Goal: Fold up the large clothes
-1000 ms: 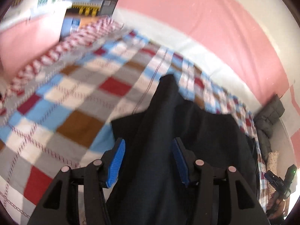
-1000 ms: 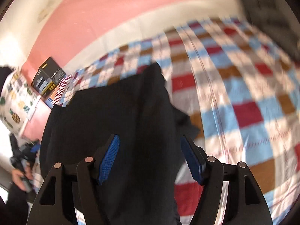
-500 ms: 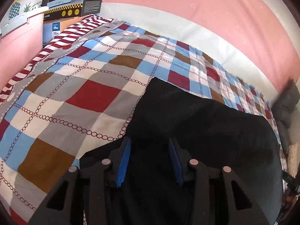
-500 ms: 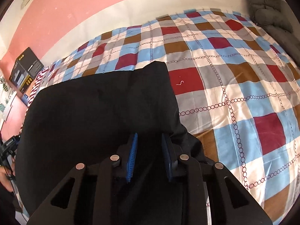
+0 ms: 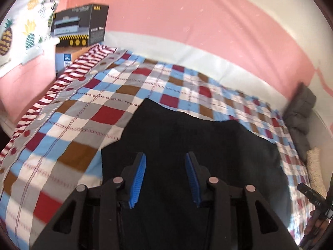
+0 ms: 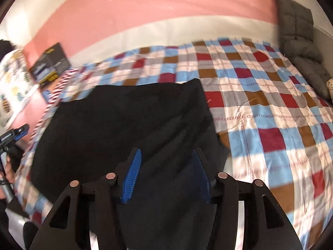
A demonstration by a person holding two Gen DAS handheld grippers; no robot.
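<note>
Checked bedspread (image 5: 108, 114) against pink wall (image 5: 187, 20); black printed box (image 5: 79, 28) far left, grey quilted cushion (image 6: 297, 27) far right.

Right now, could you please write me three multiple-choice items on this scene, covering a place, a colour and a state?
1. Where does the black garment lie?
A. On the checked bedspread
B. On the floor
C. On top of the box

2. What colour are the left gripper pads?
A. Red
B. Blue
C. Green

3. How do the right gripper jaws stand?
A. Shut on the grey cushion
B. Shut with nothing between
C. Open above the garment

Answers: A, the cloth is spread flat on the checks; B, both pads show blue; C, a wide gap shows between the pads.
</note>
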